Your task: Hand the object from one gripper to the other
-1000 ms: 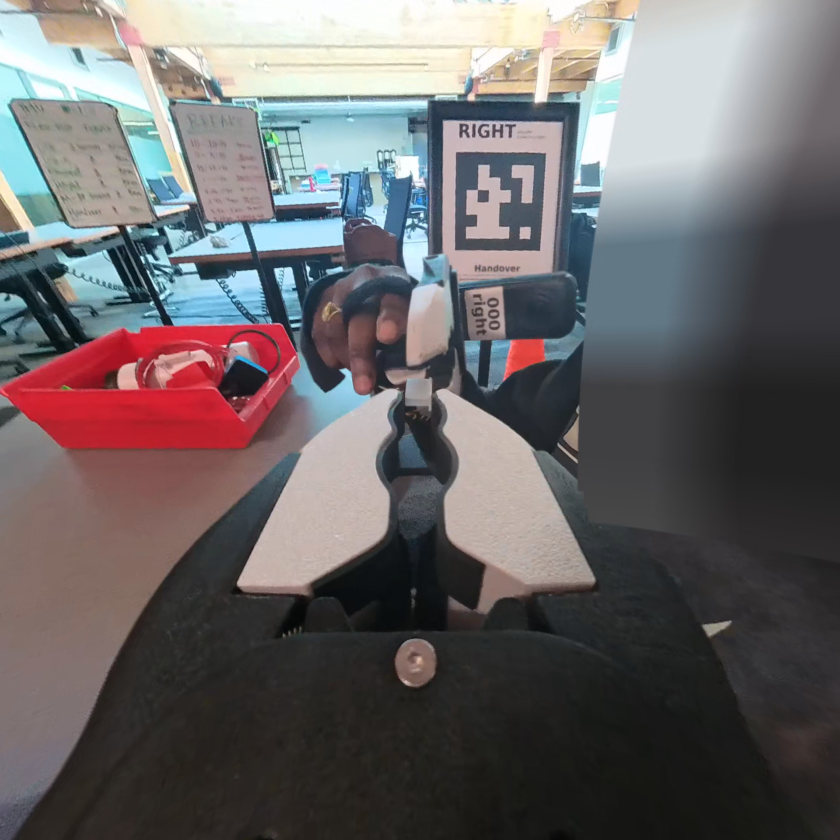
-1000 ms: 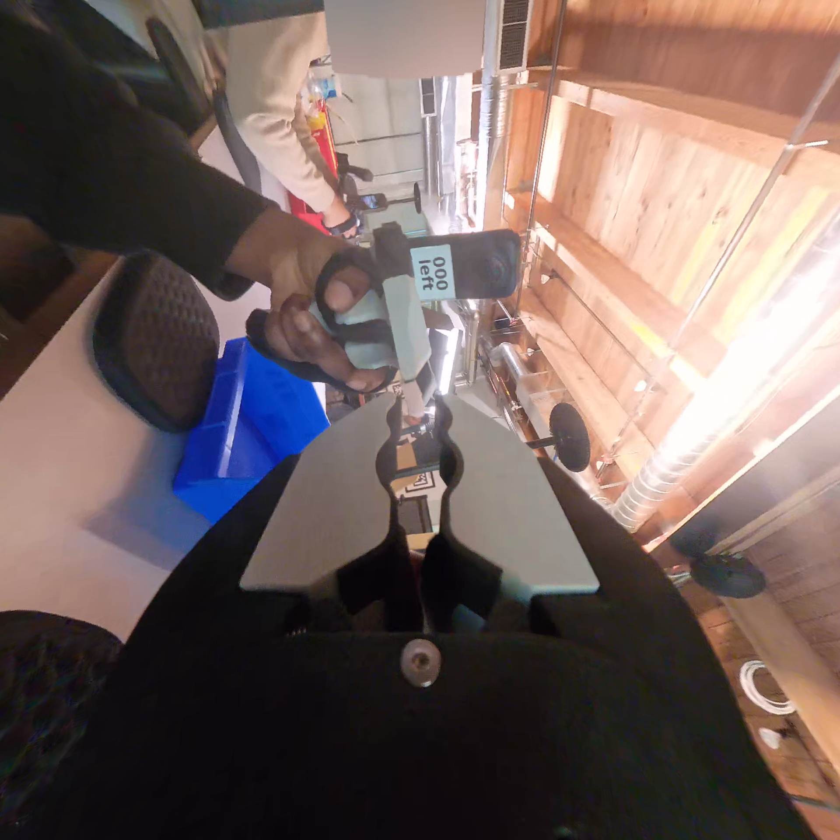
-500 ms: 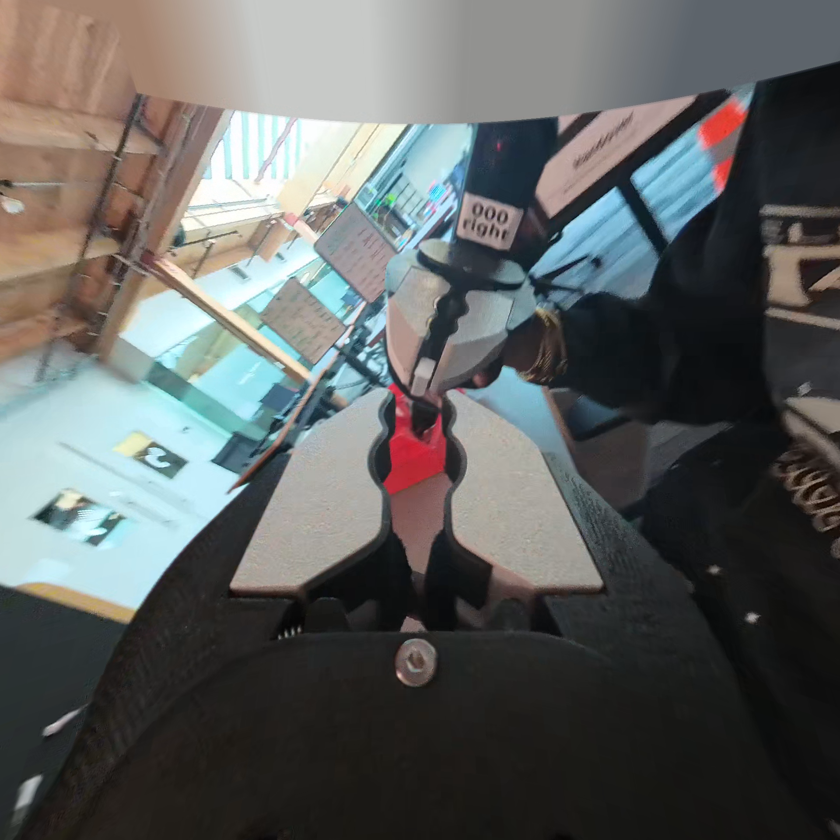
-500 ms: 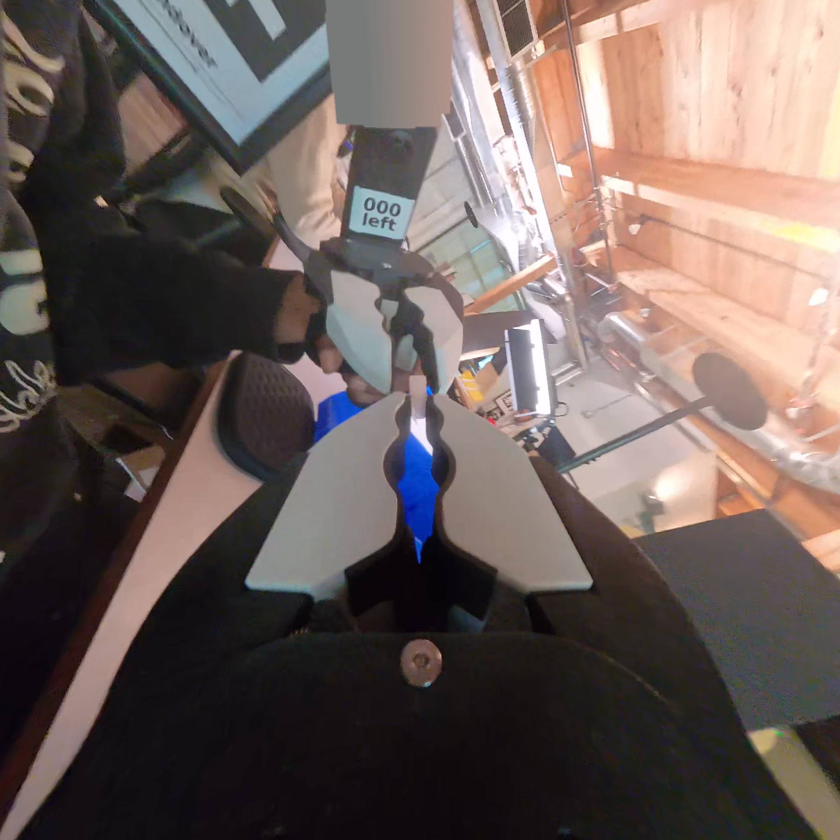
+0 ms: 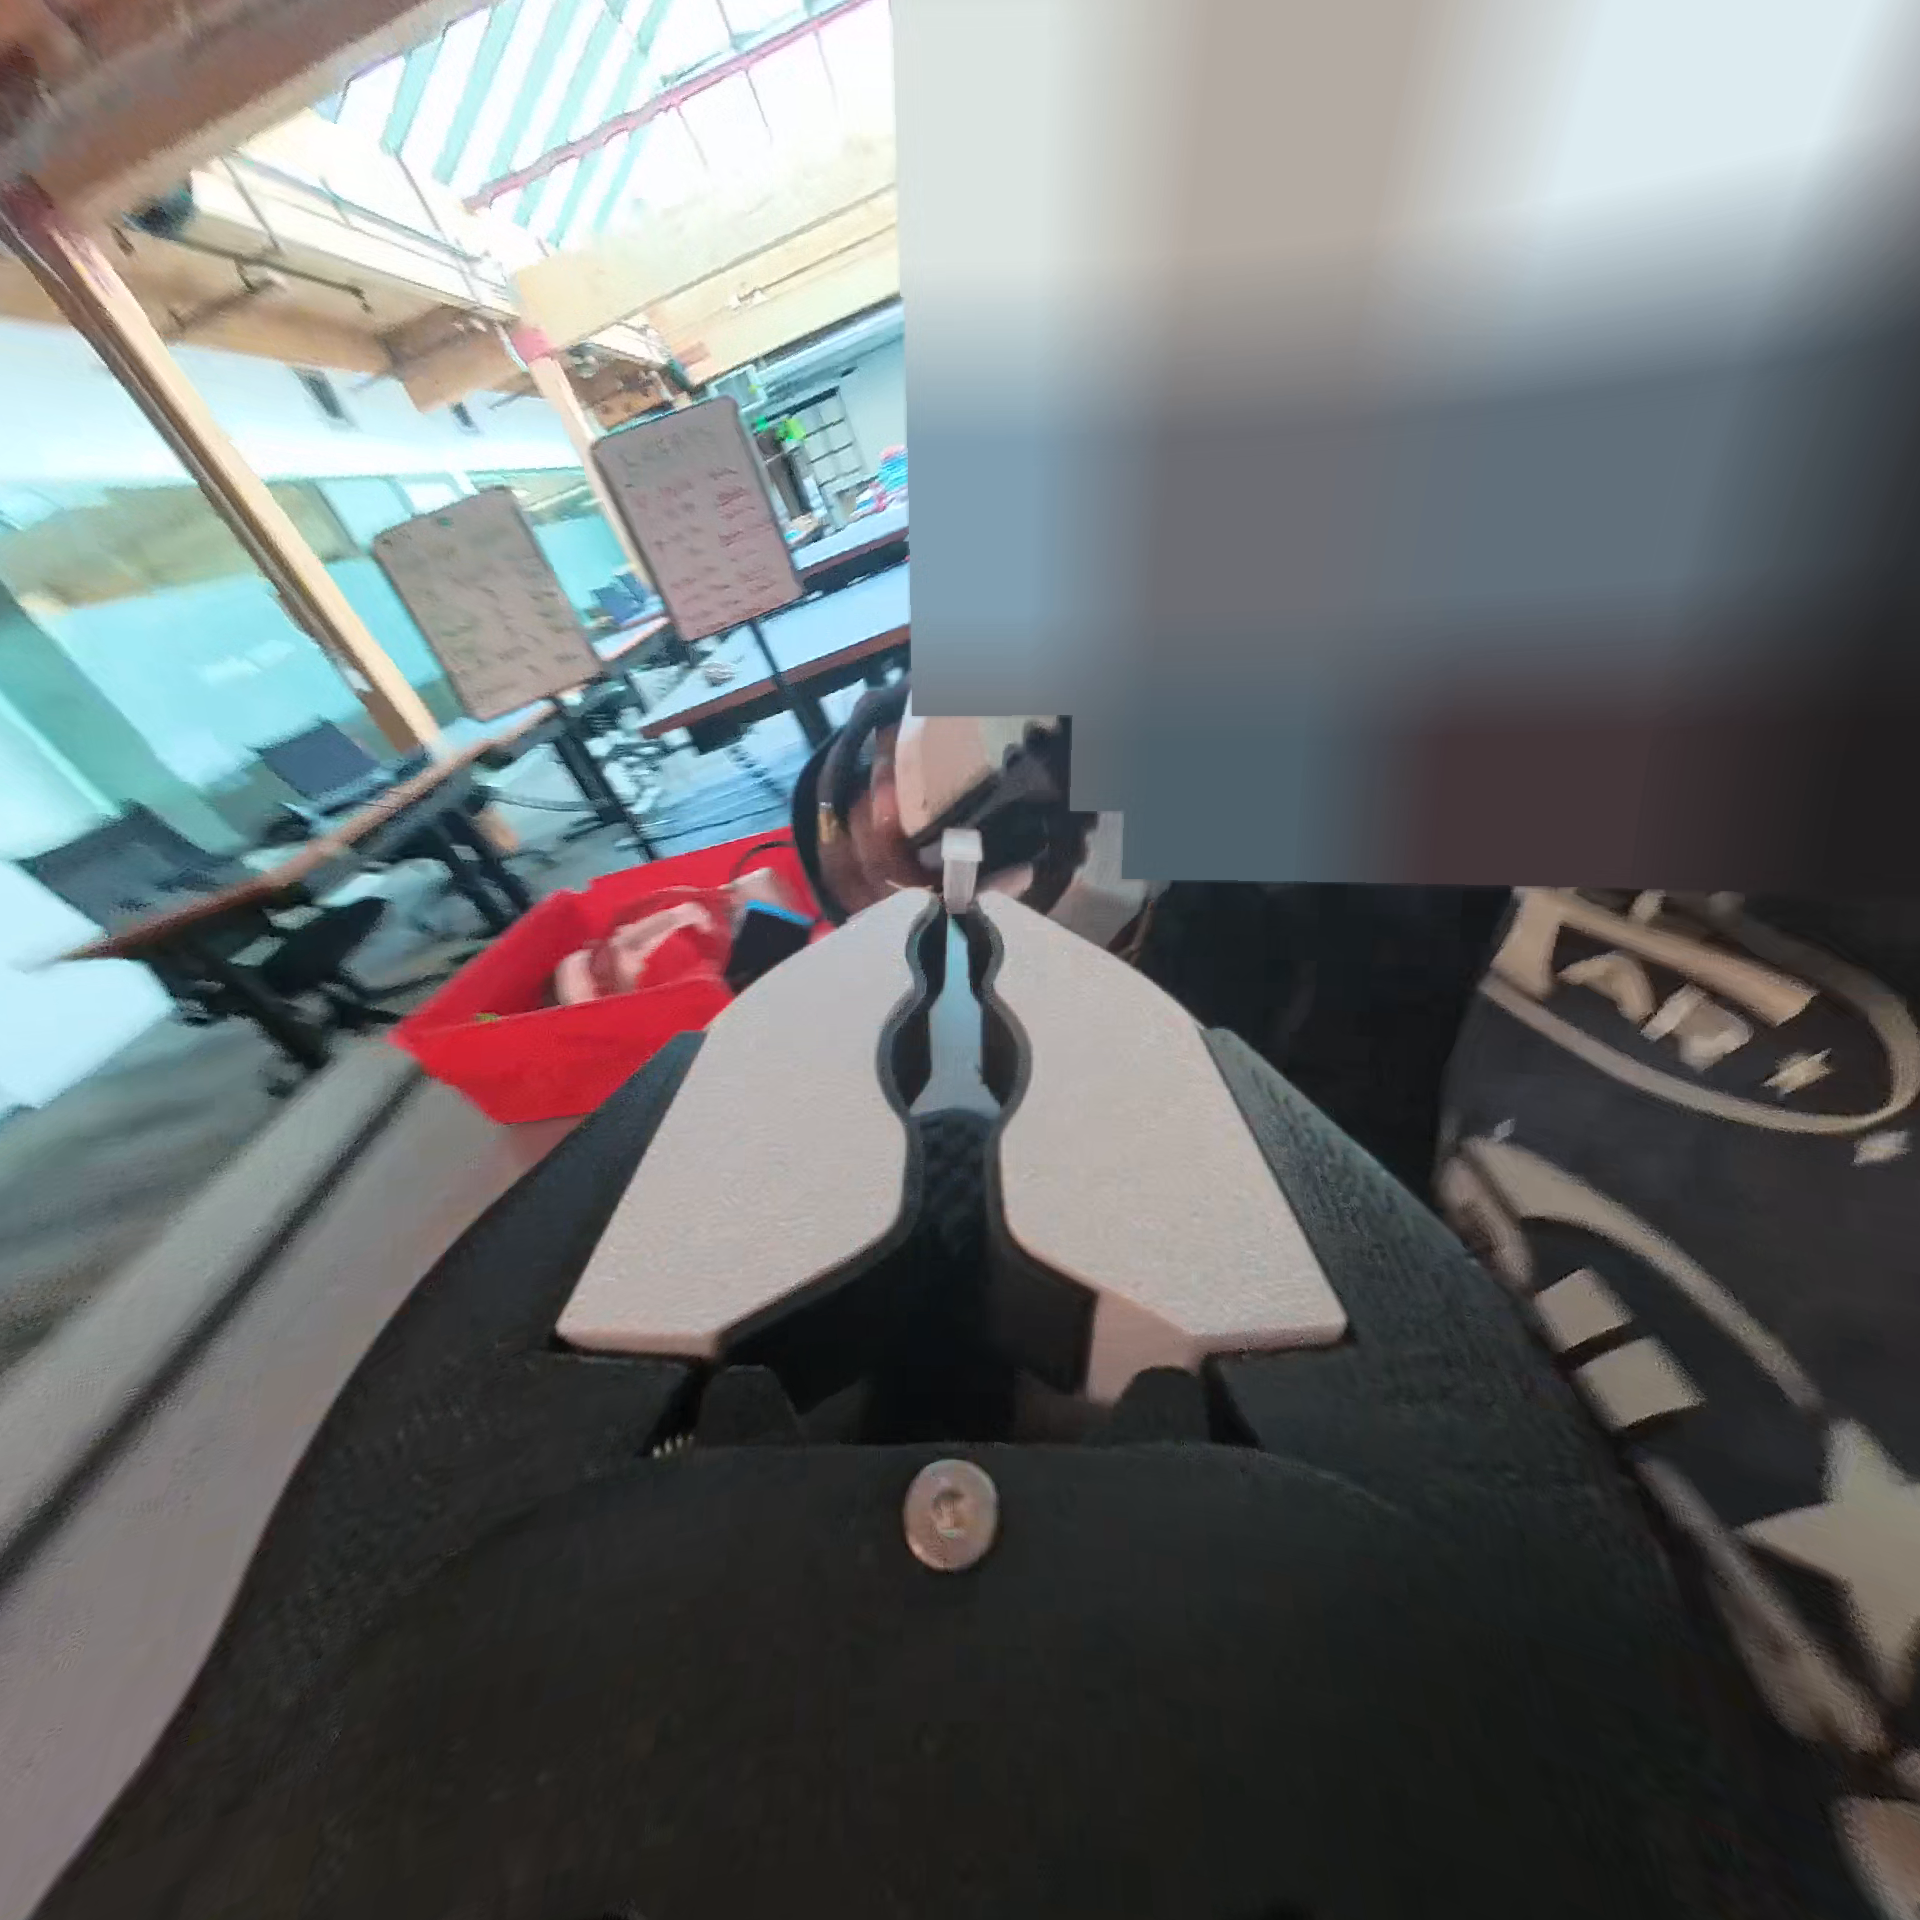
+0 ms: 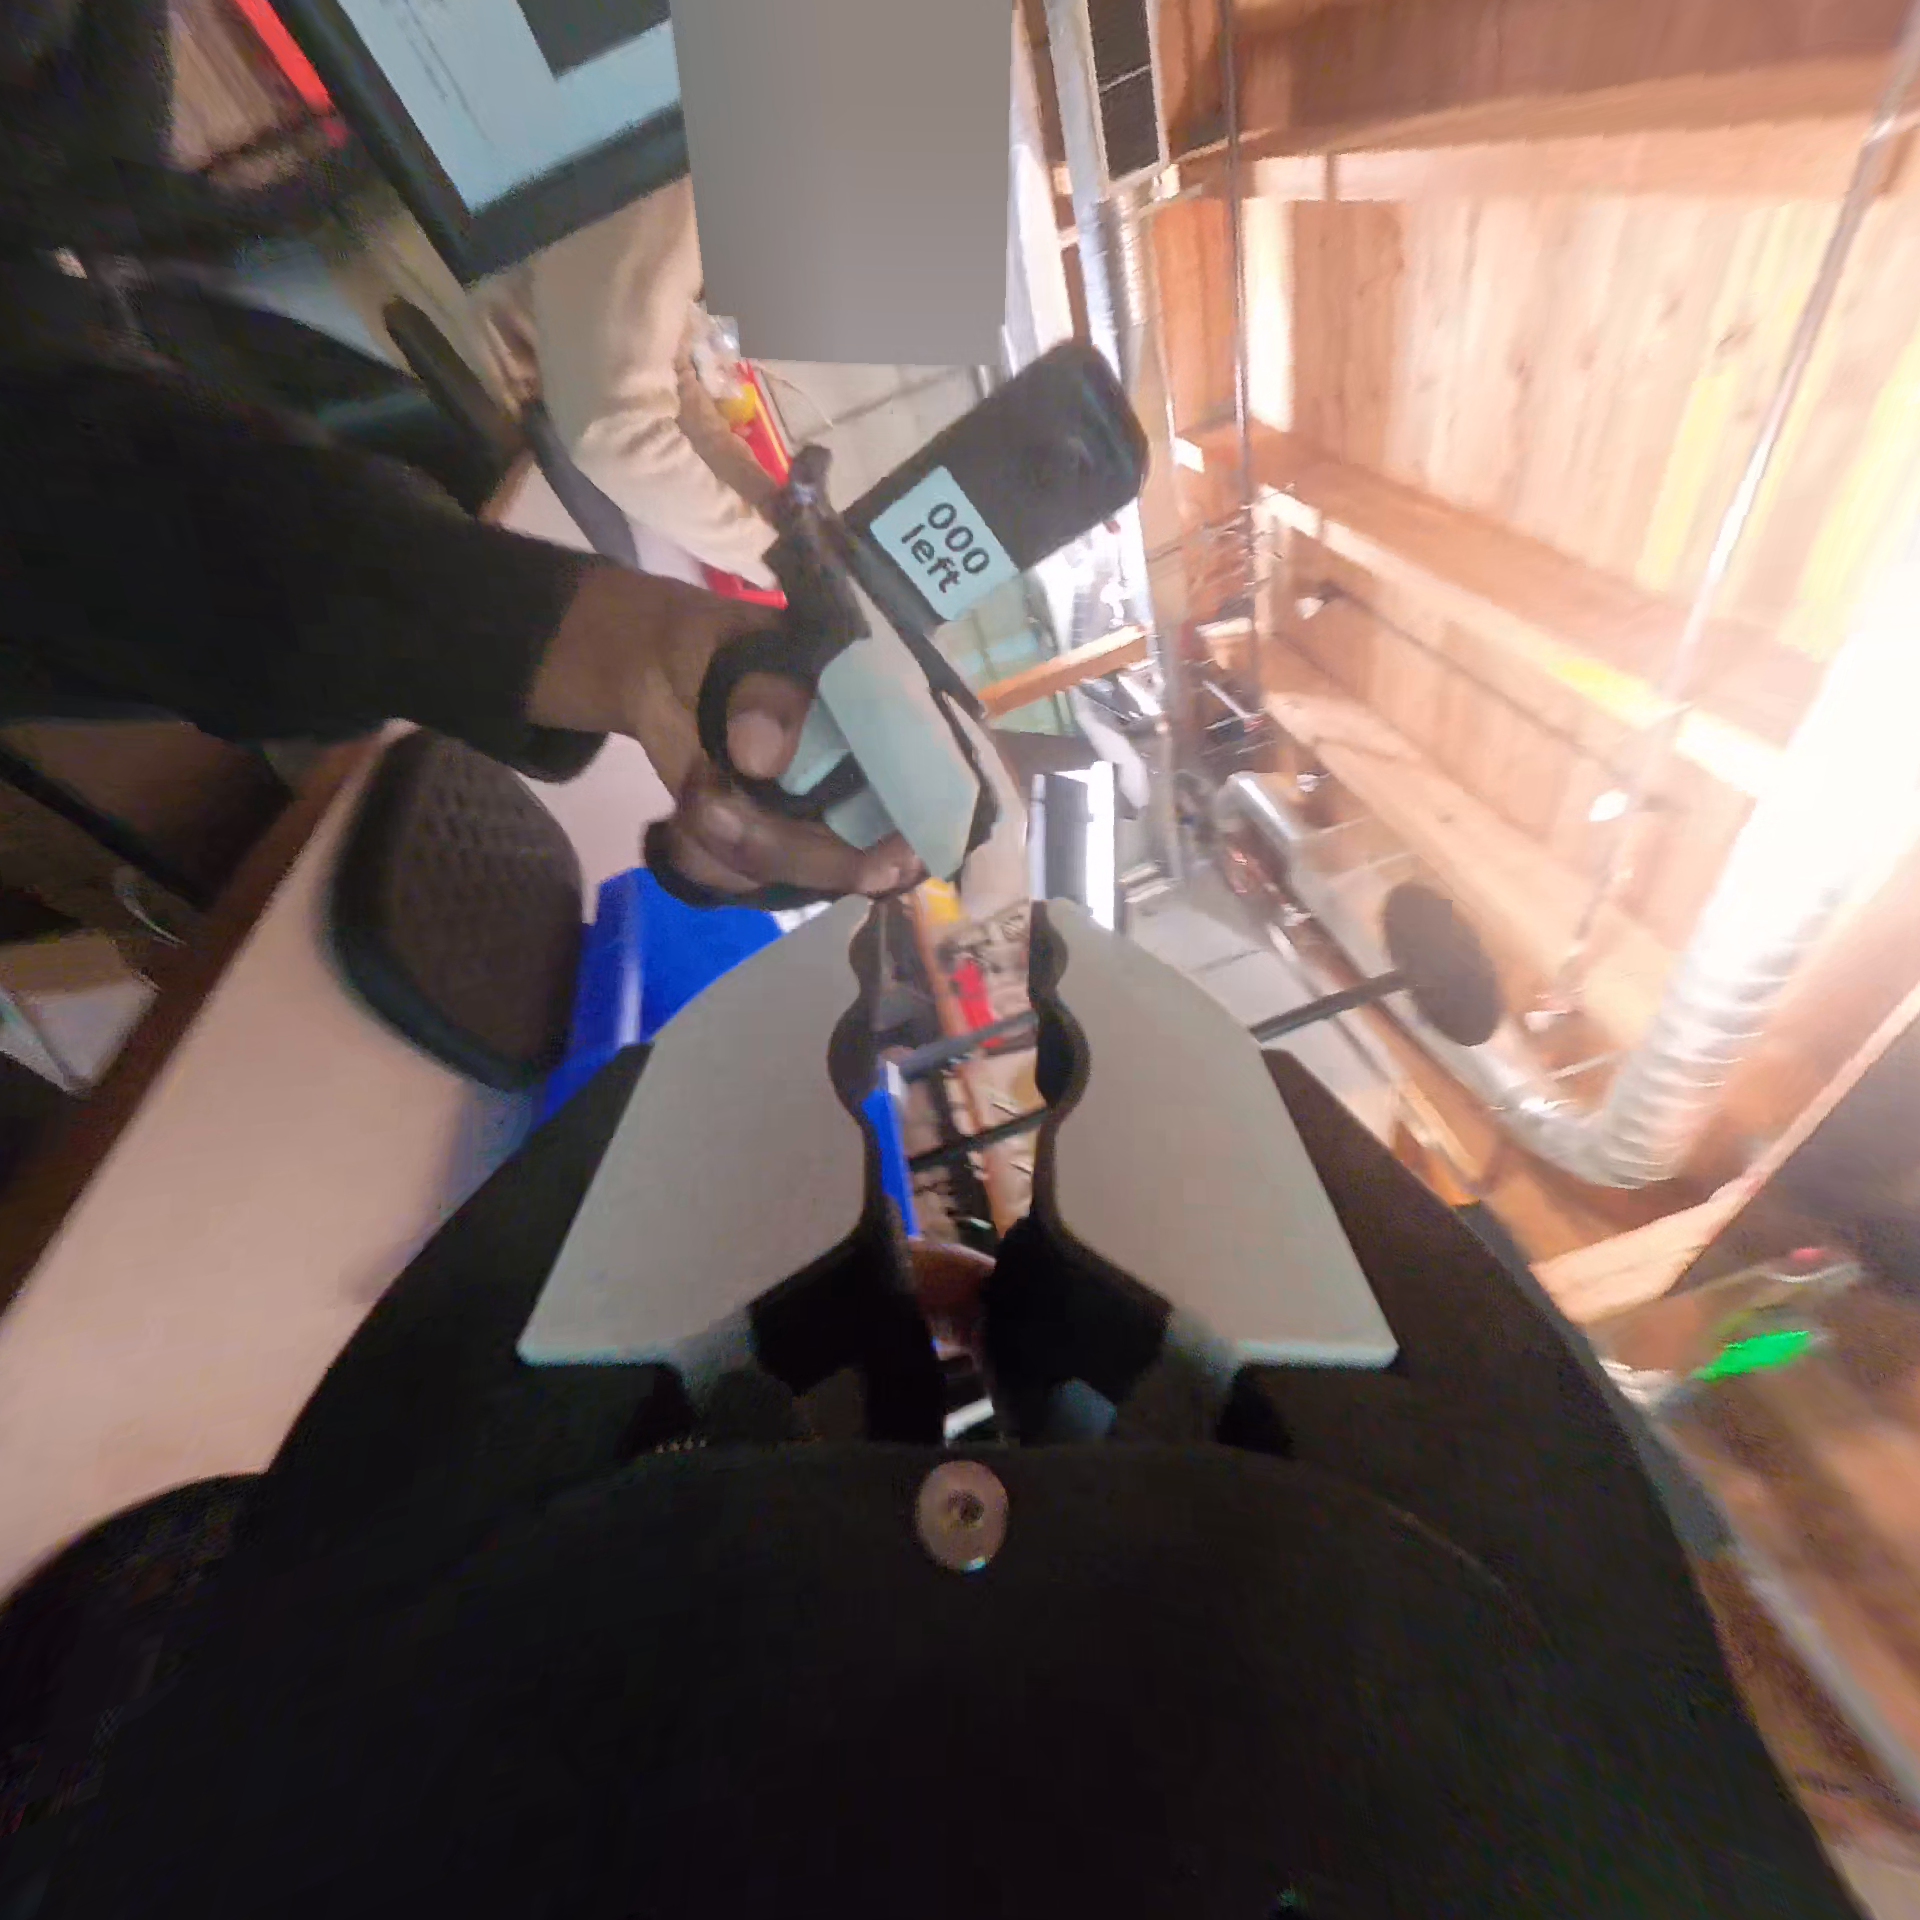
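My left gripper (image 5: pixel 958 906) pinches a small white block (image 5: pixel 959 858) at its fingertips, its long axis poking straight ahead. My right gripper (image 6: pixel 954 914) stands spread and empty, apart from it.

Short black print, legible, on a small pale rectangular label (image 6: pixel 940 545) stuck to the black oblong camera body (image 6: pixel 1039 457) above the left gripper (image 6: pixel 935 862). Handwritten lines, too blurred to read, on a nearer pale whiteboard on a stand (image 5: pixel 488 603) and a farther whiteboard (image 5: pixel 701 520). Pale blurred lettering on a black garment (image 5: pixel 1662 1039).
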A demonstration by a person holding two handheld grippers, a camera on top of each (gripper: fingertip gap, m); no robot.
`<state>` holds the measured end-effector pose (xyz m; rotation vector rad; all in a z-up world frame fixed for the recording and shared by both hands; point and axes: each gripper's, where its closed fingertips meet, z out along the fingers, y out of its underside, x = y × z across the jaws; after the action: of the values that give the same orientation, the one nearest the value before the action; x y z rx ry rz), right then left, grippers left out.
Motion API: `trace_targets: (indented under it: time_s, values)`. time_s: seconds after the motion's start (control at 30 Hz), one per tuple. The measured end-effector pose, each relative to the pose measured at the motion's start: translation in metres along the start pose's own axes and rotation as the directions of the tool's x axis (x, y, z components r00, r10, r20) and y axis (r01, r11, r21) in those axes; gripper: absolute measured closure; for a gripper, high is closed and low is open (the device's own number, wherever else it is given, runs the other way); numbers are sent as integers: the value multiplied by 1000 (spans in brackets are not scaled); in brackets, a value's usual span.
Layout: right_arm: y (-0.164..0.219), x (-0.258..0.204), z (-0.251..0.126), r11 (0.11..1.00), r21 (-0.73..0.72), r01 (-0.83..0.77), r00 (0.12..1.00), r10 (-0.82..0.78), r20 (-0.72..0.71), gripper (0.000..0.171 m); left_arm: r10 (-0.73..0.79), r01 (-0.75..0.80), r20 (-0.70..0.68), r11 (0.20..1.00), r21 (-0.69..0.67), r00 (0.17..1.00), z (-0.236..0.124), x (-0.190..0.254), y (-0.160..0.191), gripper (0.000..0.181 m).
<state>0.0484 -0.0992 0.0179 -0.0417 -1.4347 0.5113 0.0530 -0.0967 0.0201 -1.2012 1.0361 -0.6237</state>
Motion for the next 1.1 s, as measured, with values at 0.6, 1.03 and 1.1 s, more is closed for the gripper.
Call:
trace_targets:
  time_s: [0.6, 1.03, 1.1]
  values:
    - [9, -3, 5, 987, -77, -140, 988, 145, 54, 160, 247, -250, 100, 968, 15, 964, -1, -4, -1, 159]
    - [-1, -10, -1, 916, -49, -399, 897, 401, 184, 160, 524, -516, 88, 851, -96, 847, 4, 6, 9, 172]
    - [0, -12, -1, 914, -60, -402, 892, 406, 197, 160, 508, -500, 68, 860, -101, 859, 4, 7, 11, 172]
